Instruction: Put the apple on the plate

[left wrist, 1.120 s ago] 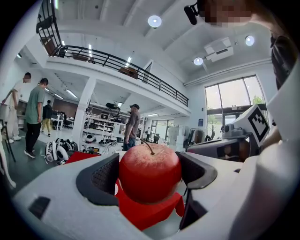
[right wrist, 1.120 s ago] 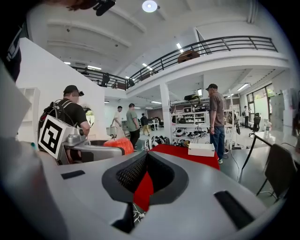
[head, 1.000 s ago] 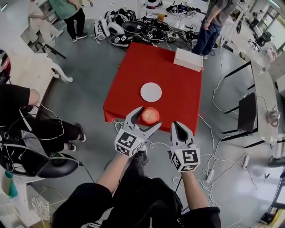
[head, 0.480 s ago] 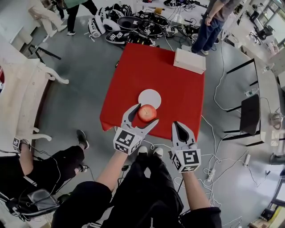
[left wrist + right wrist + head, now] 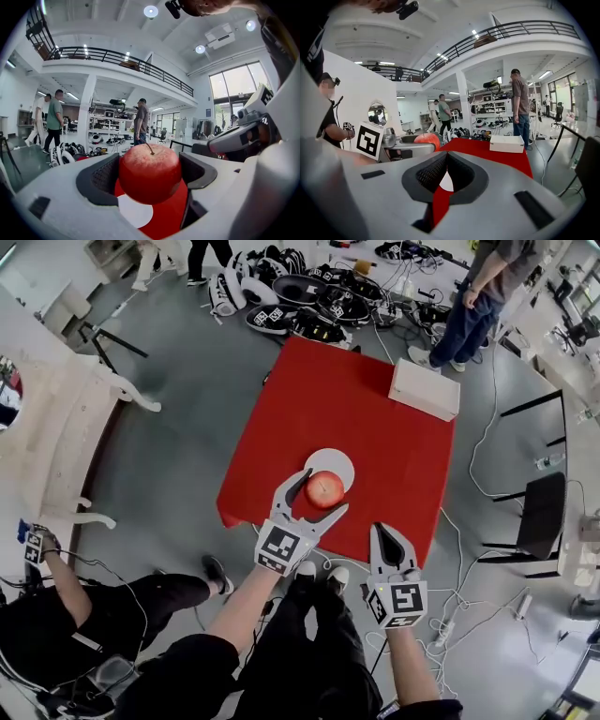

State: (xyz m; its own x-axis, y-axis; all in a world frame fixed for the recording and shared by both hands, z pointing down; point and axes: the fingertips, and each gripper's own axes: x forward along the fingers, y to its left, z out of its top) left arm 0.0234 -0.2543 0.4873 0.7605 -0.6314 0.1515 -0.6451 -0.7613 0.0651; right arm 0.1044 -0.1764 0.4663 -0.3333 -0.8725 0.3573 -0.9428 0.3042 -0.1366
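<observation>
A red apple [image 5: 324, 488] [image 5: 150, 173] with its stem up is held in the air, my left gripper [image 5: 321, 491] [image 5: 150, 174] shut on it. It hangs over the near edge of the white plate [image 5: 331, 465] [image 5: 134, 211], which lies on the red table [image 5: 375, 427]. My right gripper [image 5: 390, 538] [image 5: 445, 172] is shut and holds nothing, near the table's front edge to the right. In the right gripper view the apple [image 5: 427, 139] shows at the left and a sliver of the plate [image 5: 446, 181] between the jaws.
A white box [image 5: 424, 388] [image 5: 506, 143] lies at the table's far right corner. Black-and-white gear [image 5: 300, 296] is piled on the floor beyond the table. A person [image 5: 483, 287] stands at the far right, another sits at the lower left. Cables run across the floor on the right.
My left gripper has carried the apple forward from the table's front edge to above the plate's near rim. The right gripper has stayed shut near the front edge.
</observation>
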